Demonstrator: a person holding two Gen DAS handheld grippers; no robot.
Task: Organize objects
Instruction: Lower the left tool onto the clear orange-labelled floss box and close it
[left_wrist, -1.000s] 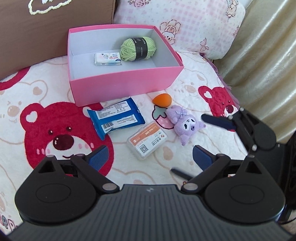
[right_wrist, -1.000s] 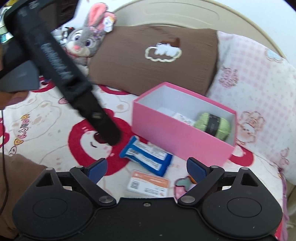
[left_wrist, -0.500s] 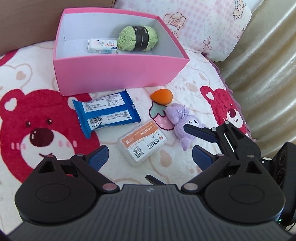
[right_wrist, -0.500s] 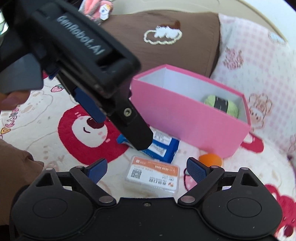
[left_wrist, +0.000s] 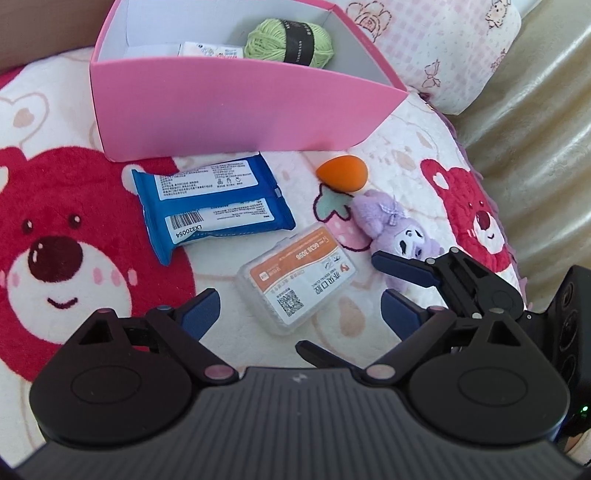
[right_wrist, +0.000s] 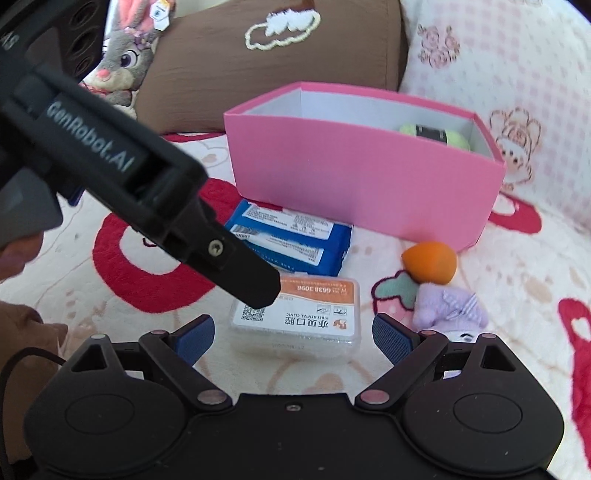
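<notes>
Clear case (left_wrist: 299, 282) on the blanket (left_wrist: 66, 229), in front of the pink box (left_wrist: 236, 110).
Wipes pack (left_wrist: 212, 205), orange sponge (left_wrist: 341, 173) and purple plush (left_wrist: 397, 230) lay nearer the box; yarn (left_wrist: 290, 42) sat inside it. Left gripper (left_wrist: 299, 314) and right gripper (right_wrist: 293, 334) both hovered with fingers spread, holding nothing.

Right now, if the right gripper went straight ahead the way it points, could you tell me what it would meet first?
Most likely the clear floss-pick box, which lies on the blanket directly between the open right gripper's fingers. Depth is hard to judge.
</notes>
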